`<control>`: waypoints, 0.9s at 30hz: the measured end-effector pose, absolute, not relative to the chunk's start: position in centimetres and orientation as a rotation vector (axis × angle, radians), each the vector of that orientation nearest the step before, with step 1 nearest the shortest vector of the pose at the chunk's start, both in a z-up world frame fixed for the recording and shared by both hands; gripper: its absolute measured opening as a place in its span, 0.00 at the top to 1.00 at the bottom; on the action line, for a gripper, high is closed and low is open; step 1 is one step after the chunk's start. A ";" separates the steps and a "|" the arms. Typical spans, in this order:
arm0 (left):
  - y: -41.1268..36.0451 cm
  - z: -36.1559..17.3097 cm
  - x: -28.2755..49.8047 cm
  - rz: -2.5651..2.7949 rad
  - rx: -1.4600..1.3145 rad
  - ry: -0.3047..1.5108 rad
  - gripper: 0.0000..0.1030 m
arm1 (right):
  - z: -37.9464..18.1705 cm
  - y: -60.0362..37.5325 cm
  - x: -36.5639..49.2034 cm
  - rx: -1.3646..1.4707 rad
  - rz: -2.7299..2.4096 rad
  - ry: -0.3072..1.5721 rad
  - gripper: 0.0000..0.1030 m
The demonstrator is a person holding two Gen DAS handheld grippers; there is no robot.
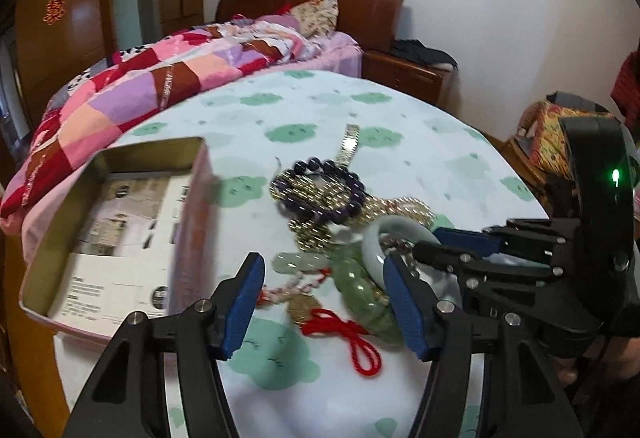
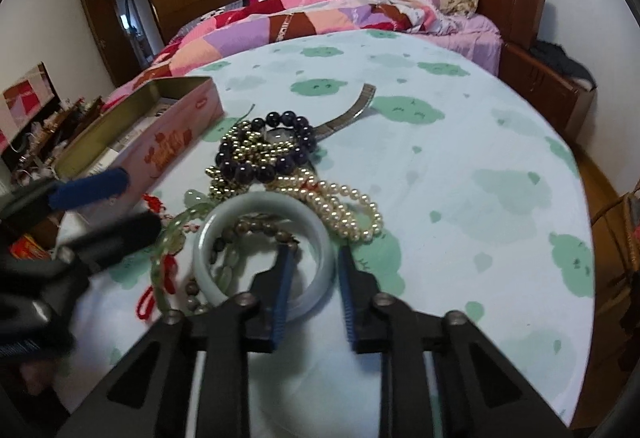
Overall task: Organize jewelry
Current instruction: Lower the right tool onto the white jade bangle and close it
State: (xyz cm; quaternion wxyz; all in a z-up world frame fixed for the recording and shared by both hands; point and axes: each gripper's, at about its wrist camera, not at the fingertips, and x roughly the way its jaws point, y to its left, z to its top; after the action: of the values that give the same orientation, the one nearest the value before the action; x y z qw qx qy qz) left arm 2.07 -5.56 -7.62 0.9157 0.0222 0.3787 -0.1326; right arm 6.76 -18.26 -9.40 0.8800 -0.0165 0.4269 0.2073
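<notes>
The right gripper (image 2: 312, 258) pinches the near rim of the pale jade bangle (image 2: 262, 210), one finger inside the ring, one outside. The left gripper (image 1: 324, 270) is apart over the green bracelet (image 1: 362, 290), not touching. Behind them lie pearls (image 2: 344, 206), dark beads (image 2: 260, 158) and the tin box (image 1: 120, 218).

One pink tin box (image 2: 176, 142) sits near the table's left edge. The pile holds one pale jade bangle (image 2: 262, 210), one dark bead bracelet (image 2: 256, 170), one pearl strand (image 2: 344, 206), one metal watch band (image 2: 352, 110) — and one green jade bracelet (image 1: 360, 294), one red cord (image 1: 356, 338).
</notes>
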 end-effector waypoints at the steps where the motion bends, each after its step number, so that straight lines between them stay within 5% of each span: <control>1: -5.7 -7.8 2.2 -0.283 0.045 0.791 0.48 | -9.4 -17.9 6.9 -0.040 0.429 0.888 0.85; 10: -5.7 -8.5 2.2 -0.356 0.007 0.824 1.00 | -8.7 -18.1 6.5 -0.047 0.425 0.848 0.89; 27: -5.1 -6.3 1.6 -0.306 0.029 0.729 1.00 | -7.3 -19.5 7.0 -0.017 0.384 0.799 0.89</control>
State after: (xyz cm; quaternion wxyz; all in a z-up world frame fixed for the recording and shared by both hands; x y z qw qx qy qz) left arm 1.64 -5.09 -6.35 0.9228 0.0144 0.3549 -0.1492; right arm 7.03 -19.48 -7.35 0.9032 -0.0082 0.3867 0.1859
